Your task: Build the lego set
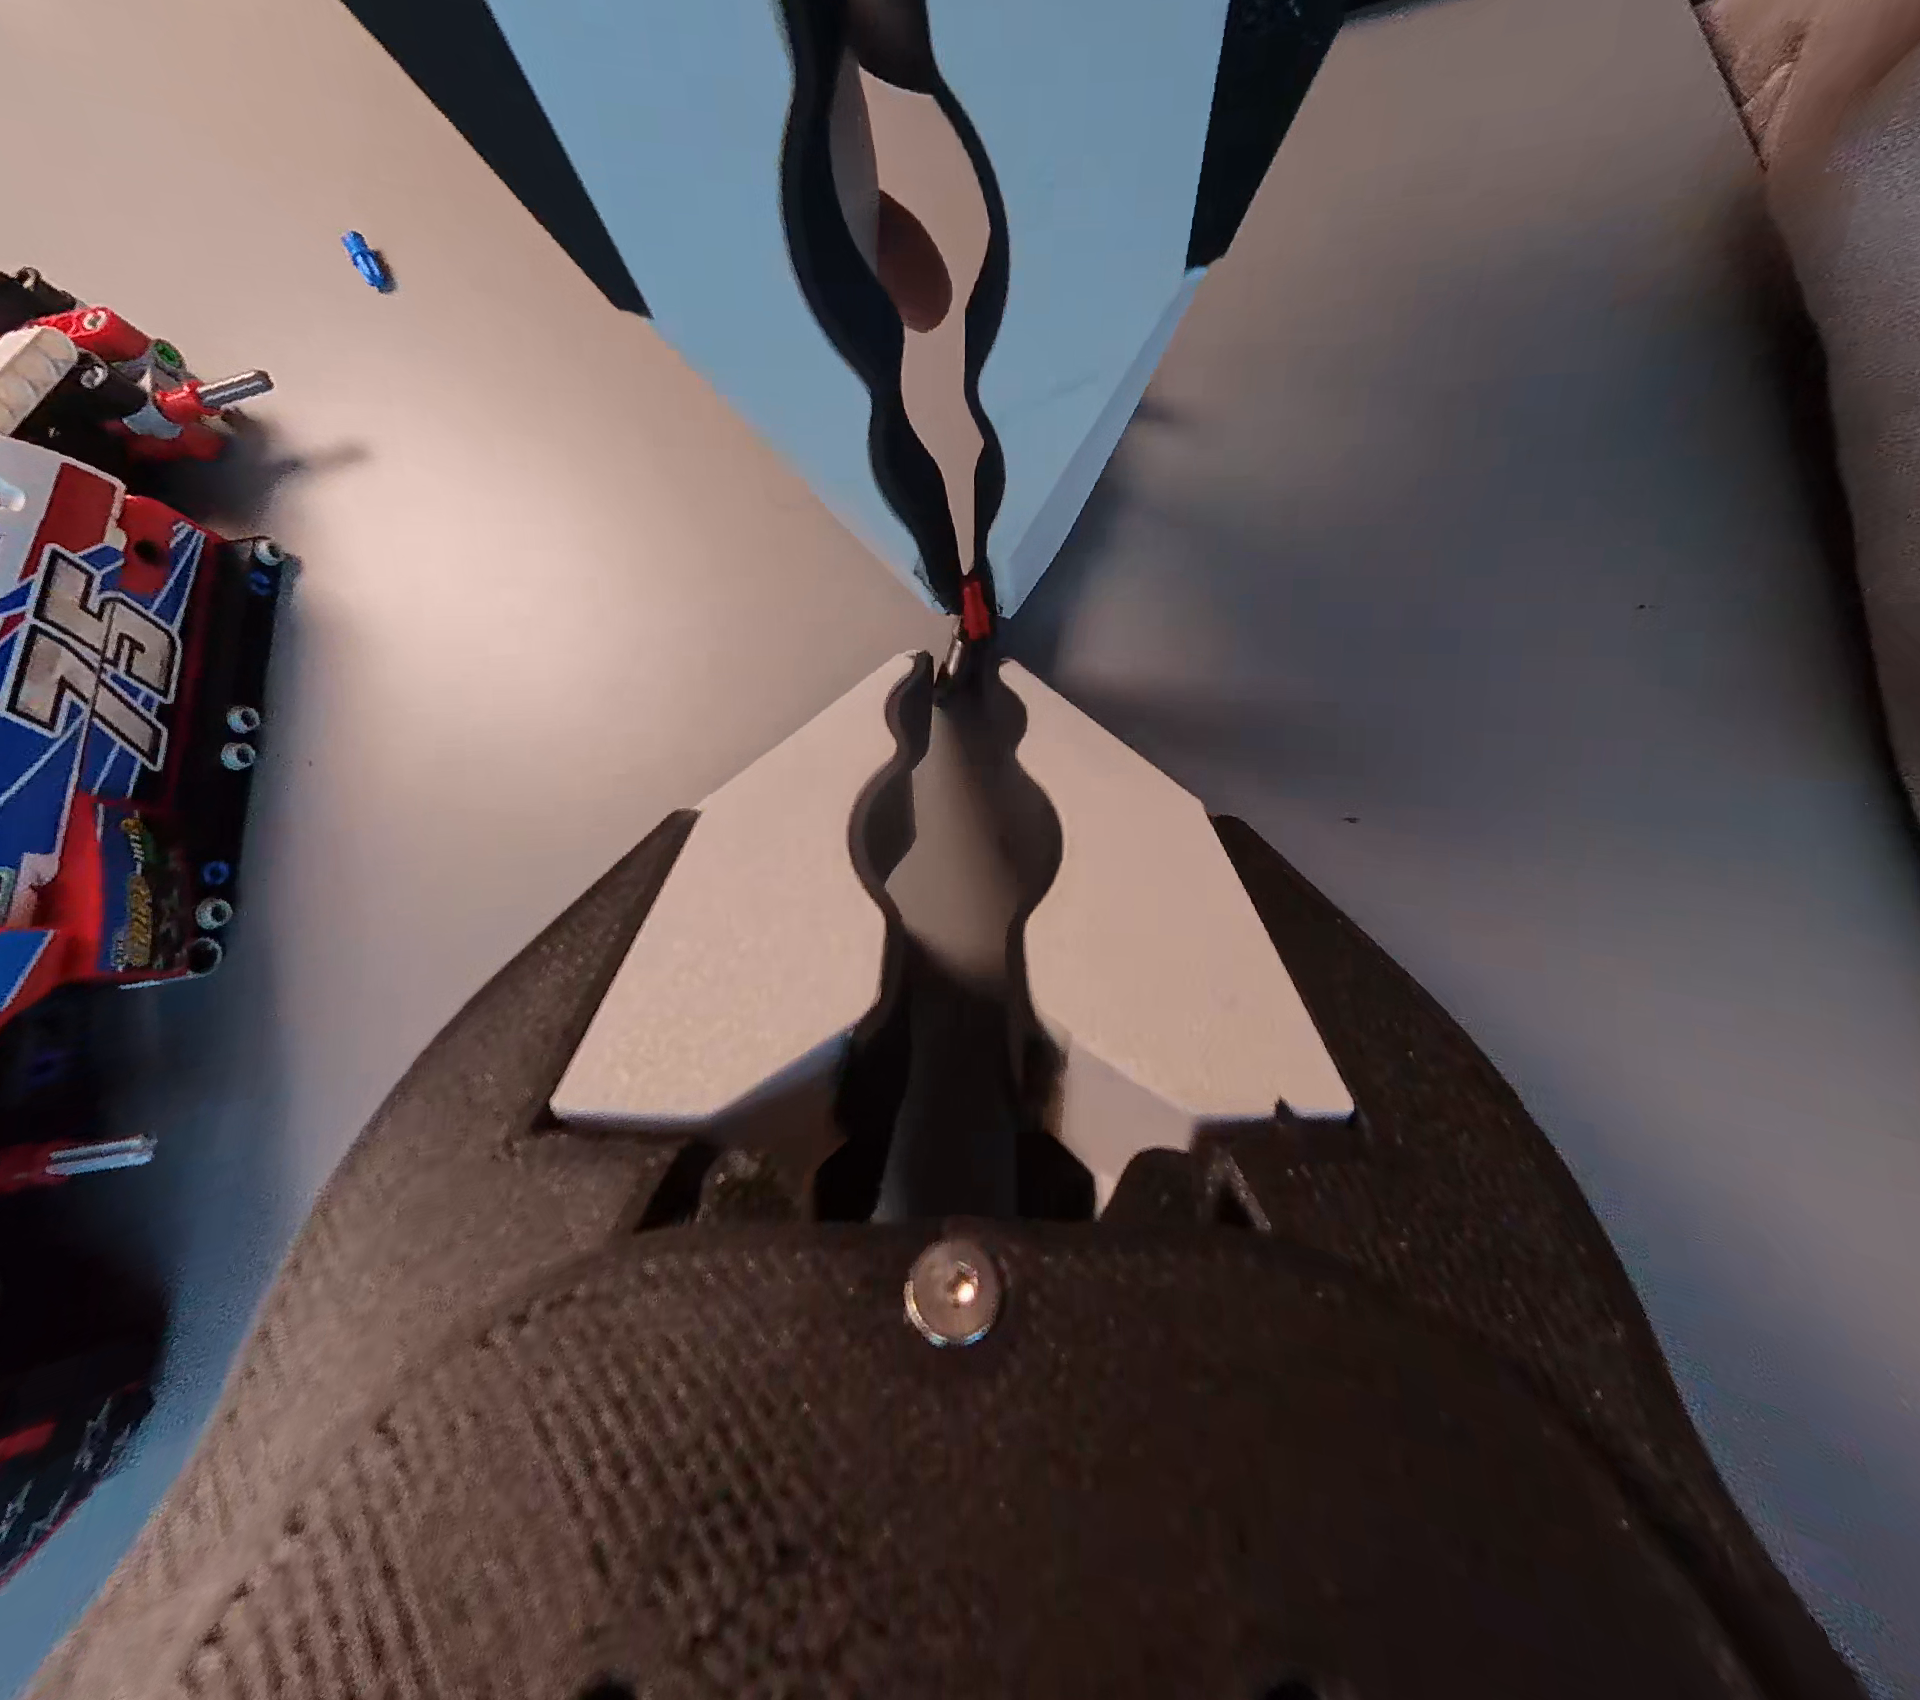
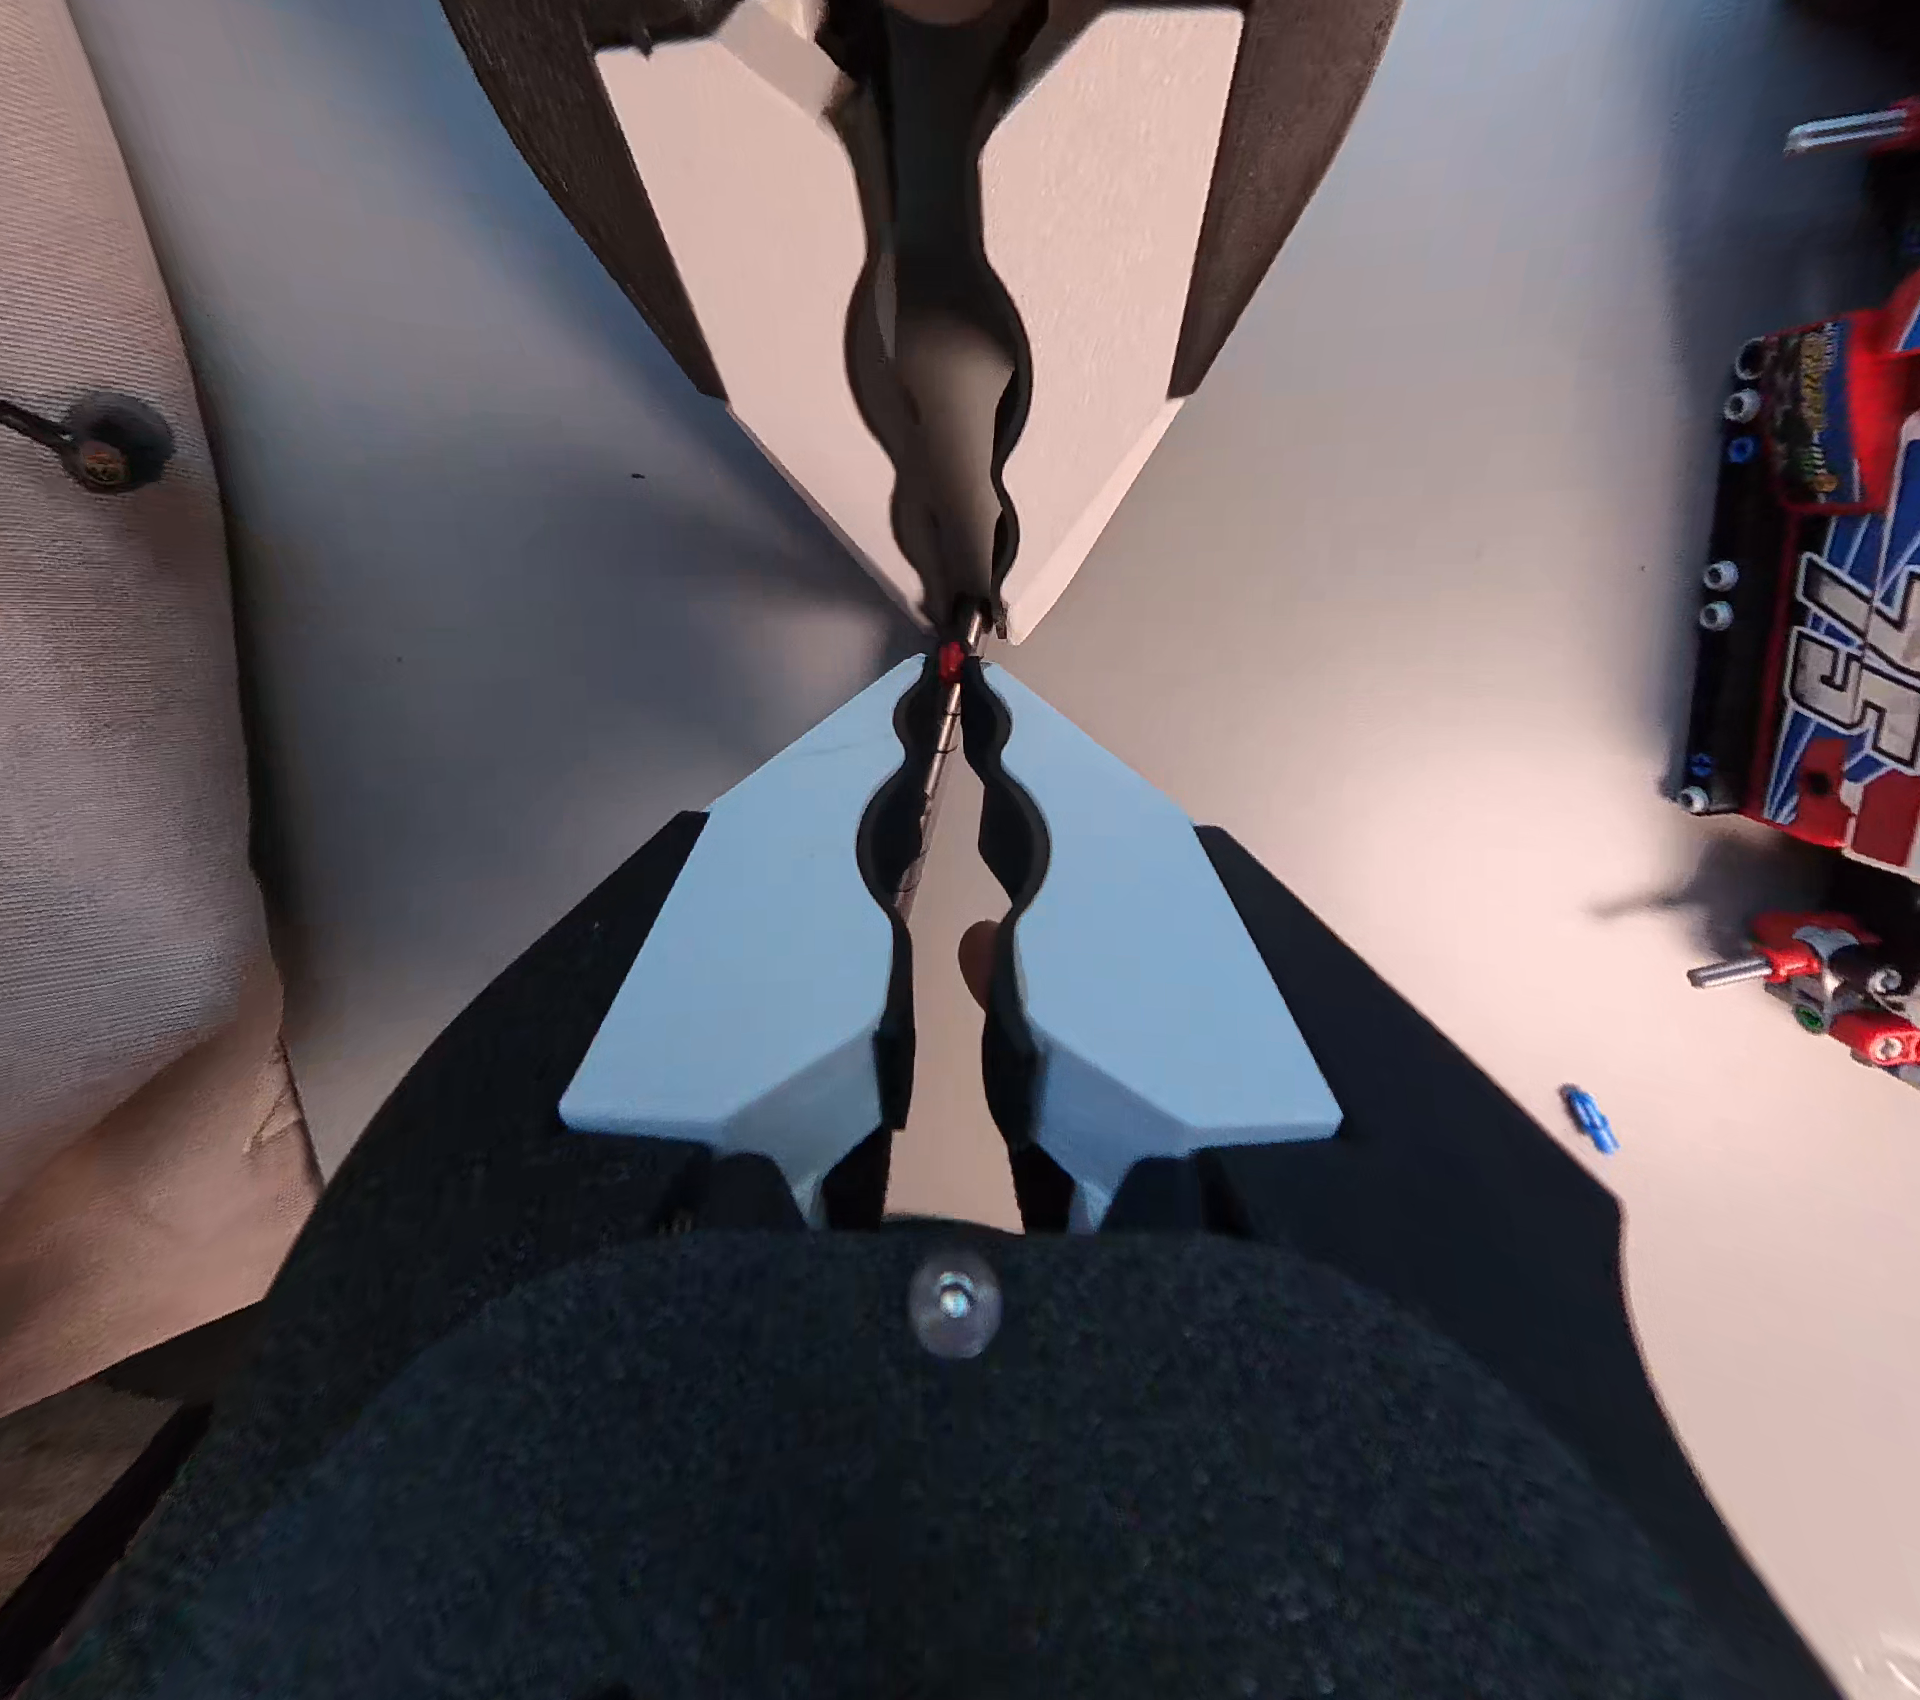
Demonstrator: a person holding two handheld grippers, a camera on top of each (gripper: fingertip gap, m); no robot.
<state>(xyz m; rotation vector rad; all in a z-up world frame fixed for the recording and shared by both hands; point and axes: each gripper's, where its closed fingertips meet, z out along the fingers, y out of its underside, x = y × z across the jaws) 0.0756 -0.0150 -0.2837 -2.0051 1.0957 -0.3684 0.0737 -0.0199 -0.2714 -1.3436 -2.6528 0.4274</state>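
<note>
A thin grey axle [image 2: 940,767] with a small red bush [image 2: 948,663] on it is held between both grippers, which meet tip to tip above the white table [image 2: 1351,611]. My right gripper [image 2: 945,676] is shut on the axle, which lies along its pale blue fingers [image 2: 769,923], with the bush at its tips. My left gripper [image 1: 956,676], with white fingers [image 1: 1122,923], is shut on the axle's free grey end [image 1: 950,655]. In the left wrist view the red bush [image 1: 974,609] sits in the right gripper's tips [image 1: 971,601]. In the right wrist view the left gripper [image 2: 966,624] comes down from the top.
A red, white and blue lego truck body [image 1: 104,715] [image 2: 1829,611] lies at the table's side. A small red and grey sub-assembly [image 1: 135,383] [image 2: 1829,975] and a loose blue pin [image 1: 367,261] [image 2: 1590,1134] lie near it. A person's pale clothing [image 2: 104,611] borders the table. Both grippers' tips are close together, under 4 cm apart.
</note>
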